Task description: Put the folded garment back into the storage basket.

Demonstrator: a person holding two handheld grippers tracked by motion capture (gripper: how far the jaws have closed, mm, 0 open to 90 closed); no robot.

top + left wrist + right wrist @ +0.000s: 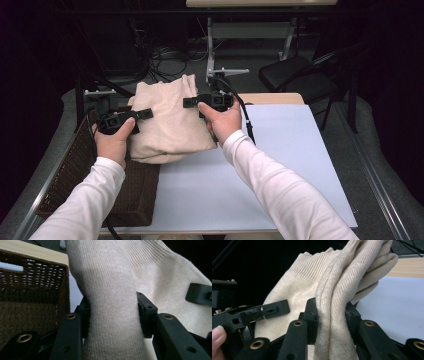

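Your left gripper (112, 315) and right gripper (330, 315) each pinch the sweater (167, 117), lifting it beside the basket (75, 165) at the table's left edge.

High view: a folded beige knit sweater (170, 122) lies partly on the white tabletop (280, 165) and partly over a brown wicker basket (75, 175) at the table's left edge. The left gripper (146, 113) meets the sweater's left side, the right gripper (189, 102) its right side. White sleeves (280, 192) cover both forearms.
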